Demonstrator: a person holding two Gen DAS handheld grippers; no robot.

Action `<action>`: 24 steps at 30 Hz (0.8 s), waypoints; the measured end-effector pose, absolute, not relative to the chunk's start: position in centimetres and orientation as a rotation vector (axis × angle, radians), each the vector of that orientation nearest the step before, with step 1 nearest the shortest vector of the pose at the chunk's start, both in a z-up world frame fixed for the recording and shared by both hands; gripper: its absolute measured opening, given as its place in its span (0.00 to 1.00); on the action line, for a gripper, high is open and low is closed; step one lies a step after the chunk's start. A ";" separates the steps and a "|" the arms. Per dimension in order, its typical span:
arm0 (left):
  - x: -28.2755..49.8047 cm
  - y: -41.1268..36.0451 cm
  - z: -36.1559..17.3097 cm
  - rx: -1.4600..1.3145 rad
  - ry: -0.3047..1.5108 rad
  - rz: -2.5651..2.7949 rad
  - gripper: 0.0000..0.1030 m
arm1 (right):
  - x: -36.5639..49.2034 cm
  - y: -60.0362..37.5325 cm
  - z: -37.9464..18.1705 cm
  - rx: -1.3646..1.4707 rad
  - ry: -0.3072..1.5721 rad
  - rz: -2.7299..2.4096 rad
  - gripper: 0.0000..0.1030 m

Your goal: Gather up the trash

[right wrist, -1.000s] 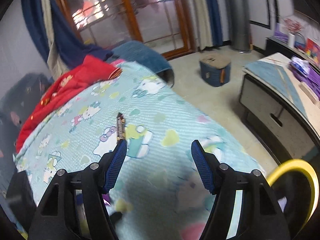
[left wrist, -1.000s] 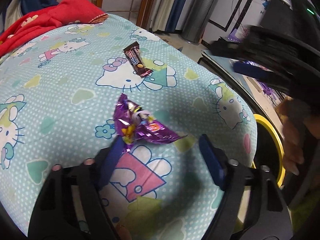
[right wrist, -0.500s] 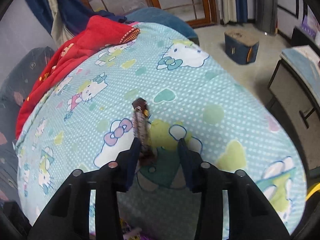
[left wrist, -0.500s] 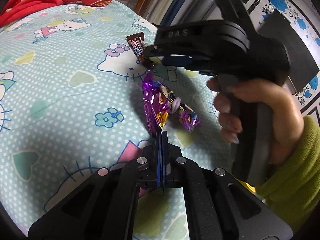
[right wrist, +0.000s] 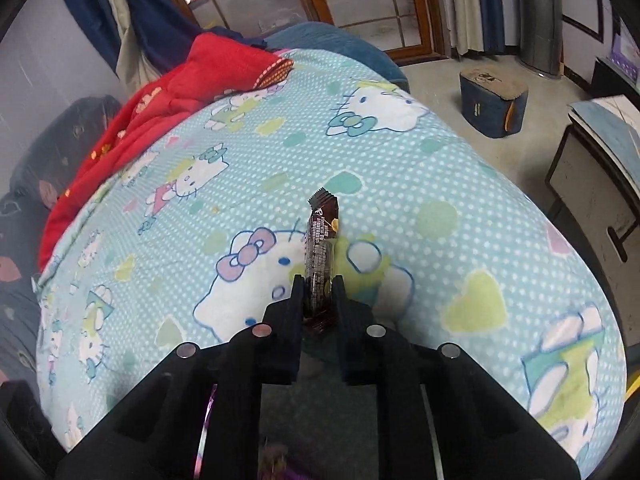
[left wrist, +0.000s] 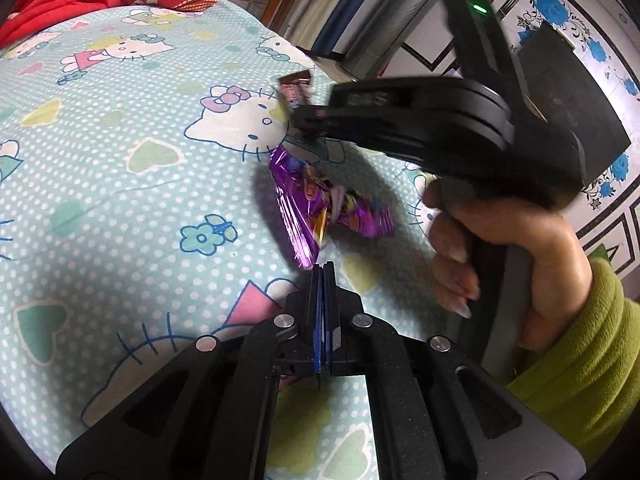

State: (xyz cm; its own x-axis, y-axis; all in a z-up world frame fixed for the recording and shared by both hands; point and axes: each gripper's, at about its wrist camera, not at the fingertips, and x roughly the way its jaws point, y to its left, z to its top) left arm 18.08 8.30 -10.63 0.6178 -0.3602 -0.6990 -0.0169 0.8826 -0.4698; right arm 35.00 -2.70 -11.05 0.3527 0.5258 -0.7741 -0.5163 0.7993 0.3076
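A crumpled purple foil wrapper [left wrist: 316, 208] hangs from my left gripper [left wrist: 323, 270], whose jaws are shut on its near corner, just above the bed sheet [left wrist: 120, 184]. A brown snack bar wrapper [right wrist: 320, 248] lies lengthwise on the sheet [right wrist: 460, 184]; my right gripper [right wrist: 318, 284] is shut on its near end. The bar's far end [left wrist: 295, 87] shows in the left wrist view beyond the right gripper's body [left wrist: 420, 120], which crosses that view from the right.
A red blanket [right wrist: 168, 96] lies bunched at the far left of the bed. A blue stool [right wrist: 492, 104] stands on the floor beyond the bed, a low cabinet [right wrist: 600, 168] at the right. A yellow bin rim [right wrist: 634, 382] shows at the right edge.
The left gripper closed on the purple wrapper and lifted it. The right gripper came down over the snack bar and closed on its near end.
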 end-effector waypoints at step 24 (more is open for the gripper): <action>18.8 8.4 -8.7 -0.461 0.819 -0.157 0.29 | 26.4 -17.5 -6.0 0.145 0.806 0.544 0.13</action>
